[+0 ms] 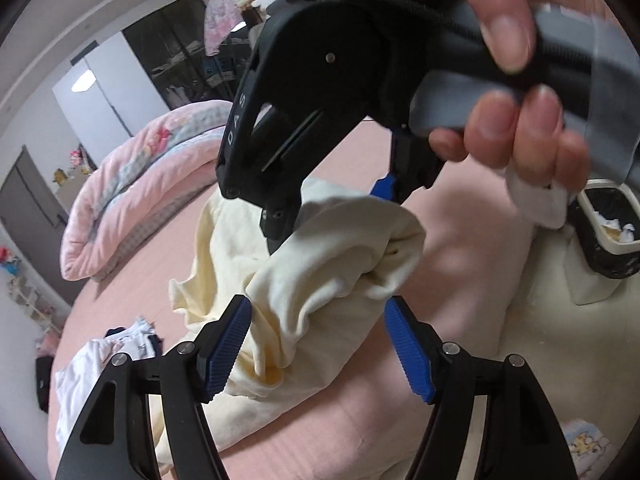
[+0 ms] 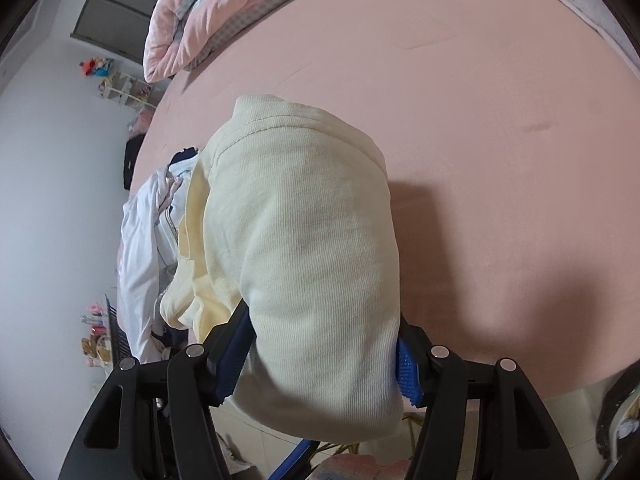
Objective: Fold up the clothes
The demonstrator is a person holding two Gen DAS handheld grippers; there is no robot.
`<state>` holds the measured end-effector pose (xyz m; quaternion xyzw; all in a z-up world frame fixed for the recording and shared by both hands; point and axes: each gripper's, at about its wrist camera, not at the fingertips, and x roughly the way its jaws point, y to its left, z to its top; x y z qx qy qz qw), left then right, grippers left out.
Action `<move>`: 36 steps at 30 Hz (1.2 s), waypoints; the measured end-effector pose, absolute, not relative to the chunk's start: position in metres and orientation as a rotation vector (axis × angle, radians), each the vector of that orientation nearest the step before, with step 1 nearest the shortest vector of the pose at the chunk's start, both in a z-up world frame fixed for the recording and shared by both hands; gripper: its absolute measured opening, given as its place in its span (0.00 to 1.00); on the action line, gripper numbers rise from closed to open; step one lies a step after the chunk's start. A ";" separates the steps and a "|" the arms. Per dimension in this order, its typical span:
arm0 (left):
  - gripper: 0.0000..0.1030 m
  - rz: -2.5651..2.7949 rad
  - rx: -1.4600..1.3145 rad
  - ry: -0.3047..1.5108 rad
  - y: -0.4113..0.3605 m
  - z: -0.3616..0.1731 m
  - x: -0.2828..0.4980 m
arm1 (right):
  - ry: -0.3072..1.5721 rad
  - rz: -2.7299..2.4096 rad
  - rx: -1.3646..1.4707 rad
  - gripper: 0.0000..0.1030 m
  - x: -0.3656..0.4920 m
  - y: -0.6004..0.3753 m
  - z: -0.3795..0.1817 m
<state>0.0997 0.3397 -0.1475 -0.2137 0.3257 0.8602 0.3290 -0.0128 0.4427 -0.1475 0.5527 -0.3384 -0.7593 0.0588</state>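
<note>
A cream ribbed garment (image 1: 320, 280) lies bunched on the pink bed (image 1: 460, 272), with one part raised off the sheet. In the left wrist view my left gripper (image 1: 318, 350) is open; its blue pads stand wide on either side of the cloth, and the left pad touches it. A hand (image 1: 520, 140) holds my right gripper (image 1: 332, 210) above, fingers down into the raised fold. In the right wrist view my right gripper (image 2: 320, 360) has its jaws wide apart. The cream garment (image 2: 312, 220) fills the gap between them and hangs over the bed (image 2: 500, 140).
A folded pink quilt (image 1: 140, 200) lies at the far side of the bed. A pile of white and dark clothes (image 1: 92, 364) sits at the bed's left edge, and shows again as the pile (image 2: 140, 240). A lined waste bin (image 1: 608, 228) stands on the floor at right.
</note>
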 end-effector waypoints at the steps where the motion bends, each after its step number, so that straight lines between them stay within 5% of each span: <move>1: 0.66 2.263 -0.560 0.853 0.340 -0.148 0.099 | -1.022 -2.298 1.681 0.60 -0.014 0.443 -0.147; 21: 0.66 2.363 -0.546 1.055 0.358 -0.179 0.089 | -0.843 -2.235 1.830 0.60 -0.033 0.430 -0.132; 36: 0.66 2.428 -0.665 0.787 0.340 -0.166 0.072 | -0.404 -2.208 2.029 0.60 -0.061 0.380 -0.103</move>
